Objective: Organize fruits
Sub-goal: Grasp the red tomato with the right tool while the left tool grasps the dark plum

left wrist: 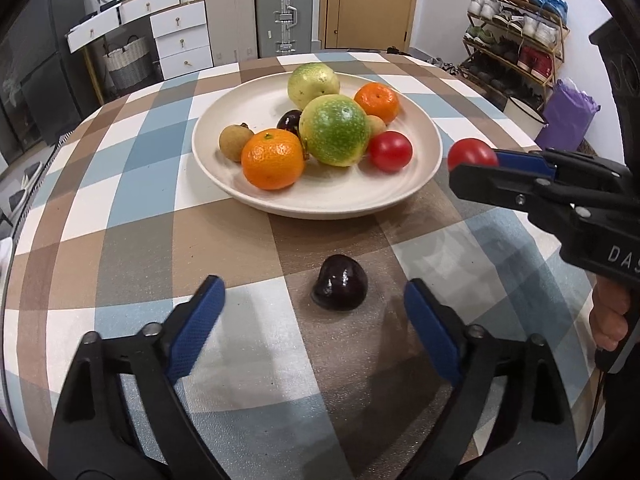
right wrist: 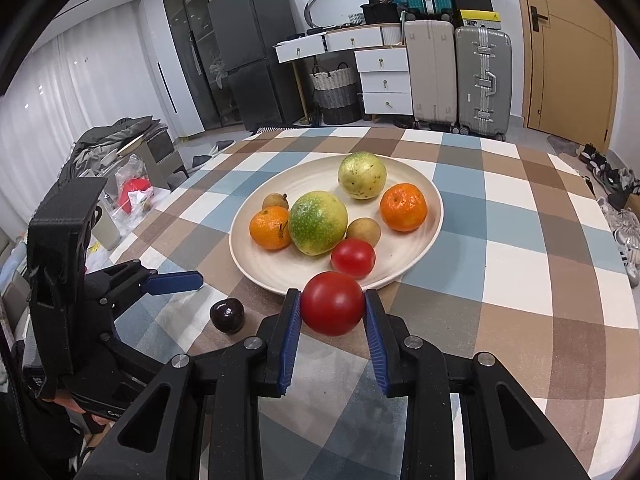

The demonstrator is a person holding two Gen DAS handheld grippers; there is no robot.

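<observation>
Checked cloth covers the tabletop (left wrist: 132,216), where a cream plate (left wrist: 224,184) already carries most of the fruit. Clenched on a red tomato (right wrist: 333,303), the right claw (right wrist: 333,308) hangs just short of the rim; it needs carrying over and letting go. Released, the left claw (left wrist: 316,328) straddles a dark cherry (left wrist: 340,289) lying on the cloth, and must close on it.

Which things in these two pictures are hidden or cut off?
- Dark fruit in the plate: left view shows a sliver behind the green fruit; right view hides it fully.
- Held tomato: left view, half covered by the right gripper.
- Person: only a hand, cut by the edge.
</observation>
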